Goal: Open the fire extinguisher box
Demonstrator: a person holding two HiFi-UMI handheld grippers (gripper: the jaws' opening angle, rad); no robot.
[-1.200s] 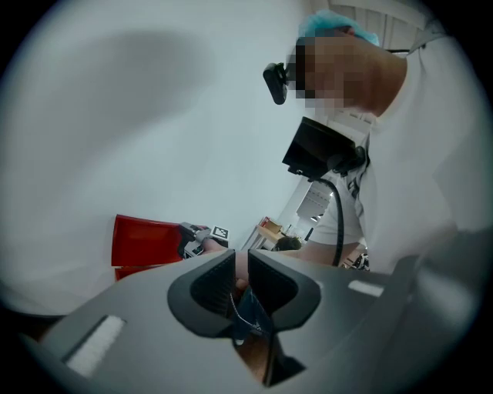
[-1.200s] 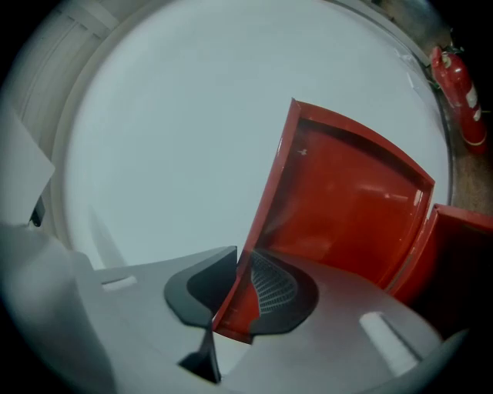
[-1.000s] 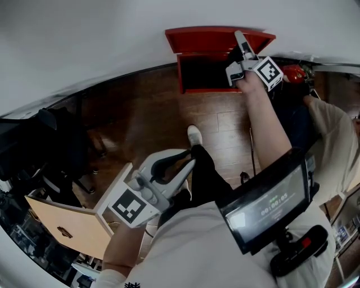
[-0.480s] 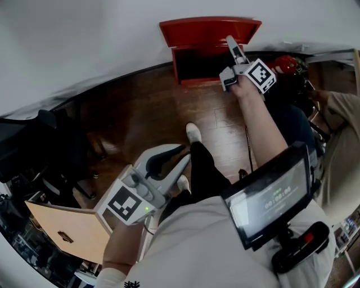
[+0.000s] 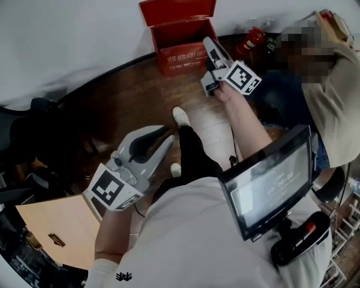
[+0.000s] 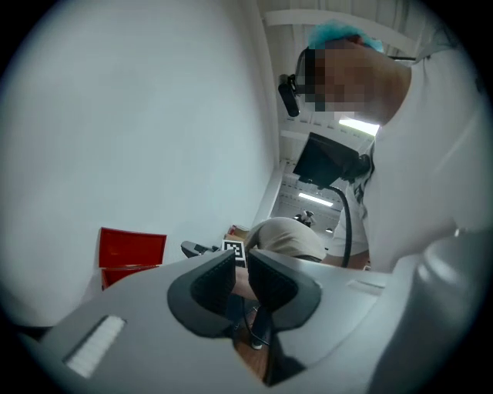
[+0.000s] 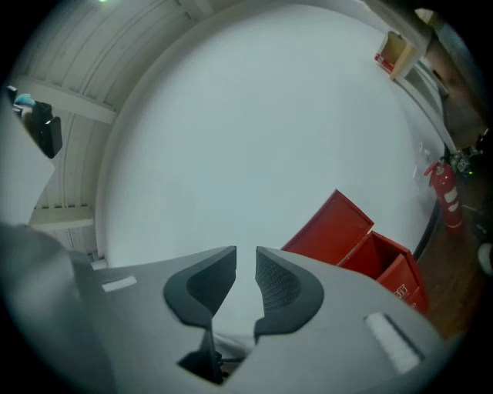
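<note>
Dark wooden floor [image 5: 129, 107] runs up to a plain white wall [image 5: 67, 39], and the red fire extinguisher box [image 5: 183, 42] stands on the floor right against that wall. Its lid [image 5: 177, 11] is raised and leans back on the wall, so the box is open. The white print on its front panel is too small to read, and the inside is too shaded to make out.

The right gripper [image 5: 209, 44] hangs just in front of the box, apart from it. In the right gripper view its jaws stand a narrow gap apart [image 7: 246, 262] with only wall showing between them, and the box [image 7: 385, 265] and lid [image 7: 327, 227] lie off to the right.

The left gripper [image 5: 164, 136] is held low near the person's dark trouser leg, well away from the box. Its jaws [image 6: 241, 265] are likewise narrowly parted and hold nothing. From there the box [image 6: 131, 250] is a small red shape, half cut off by the gripper body.

A red fire extinguisher [image 5: 253, 38] stands right of the box, partly hidden behind a second person [image 5: 332, 90] crouched there.
</note>
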